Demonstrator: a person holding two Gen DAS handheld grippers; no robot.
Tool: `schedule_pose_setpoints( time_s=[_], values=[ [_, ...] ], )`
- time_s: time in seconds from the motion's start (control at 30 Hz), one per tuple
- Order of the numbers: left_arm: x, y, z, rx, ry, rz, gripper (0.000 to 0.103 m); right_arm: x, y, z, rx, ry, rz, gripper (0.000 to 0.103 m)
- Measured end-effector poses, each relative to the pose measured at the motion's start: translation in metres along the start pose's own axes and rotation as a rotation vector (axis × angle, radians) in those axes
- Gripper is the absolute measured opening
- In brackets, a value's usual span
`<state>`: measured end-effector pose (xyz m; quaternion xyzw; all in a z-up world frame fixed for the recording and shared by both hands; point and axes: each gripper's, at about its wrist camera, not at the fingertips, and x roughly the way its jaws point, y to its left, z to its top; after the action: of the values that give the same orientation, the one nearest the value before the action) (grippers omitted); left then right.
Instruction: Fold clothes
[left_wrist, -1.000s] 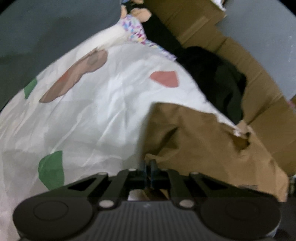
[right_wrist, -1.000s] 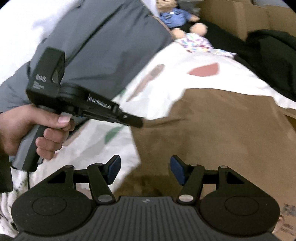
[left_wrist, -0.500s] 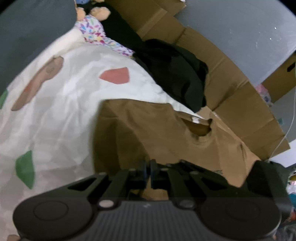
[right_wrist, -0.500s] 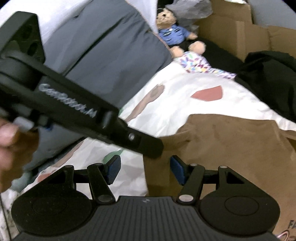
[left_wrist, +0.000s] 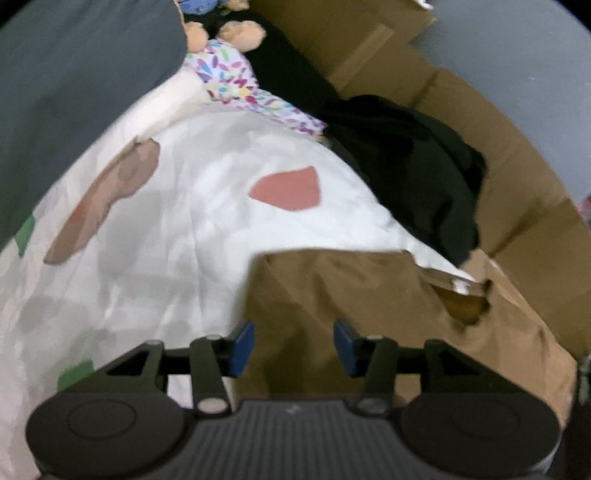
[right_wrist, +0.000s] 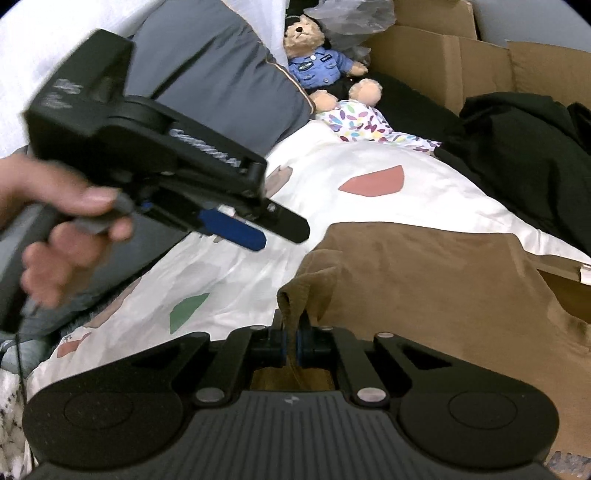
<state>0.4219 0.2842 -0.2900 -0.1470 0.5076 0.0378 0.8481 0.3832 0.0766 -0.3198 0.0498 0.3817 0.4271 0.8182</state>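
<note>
Brown cotton T-shirt (right_wrist: 424, 280) spread over the lower right of the frame, on a white bedsheet with pink, green and tan patches (right_wrist: 369, 206). Bunched corner of it pinched between the clenched pads of the right gripper (right_wrist: 290, 345), bottom centre. Left gripper (left_wrist: 293, 347) released, blue pads spread above the shirt's left edge, held by a hand (right_wrist: 70, 225) at centre left. Upper centre: teddy bear in a blue shirt (right_wrist: 317, 66), beside a black garment (right_wrist: 517, 147) and cardboard boxes (right_wrist: 436, 62).

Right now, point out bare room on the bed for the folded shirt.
Free: the white sheet between the grey pillow and the brown shirt. Crowded: the black clothes and teddy bear at the far edge.
</note>
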Motion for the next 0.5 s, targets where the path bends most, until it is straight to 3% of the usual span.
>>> schedule_pose_setpoints(
  time_s=[0.3,0.5],
  values=[
    [0.042,-0.002,0.03,0.058,0.031,0.083,0.052,-0.004,-0.016,-0.002,0.02,-0.017,0.022,0.005],
    [0.056,-0.002,0.035,0.085,0.055,0.101,0.047,-0.001,-0.041,-0.012,0.069,-0.001,-0.024,0.006]
  ],
)
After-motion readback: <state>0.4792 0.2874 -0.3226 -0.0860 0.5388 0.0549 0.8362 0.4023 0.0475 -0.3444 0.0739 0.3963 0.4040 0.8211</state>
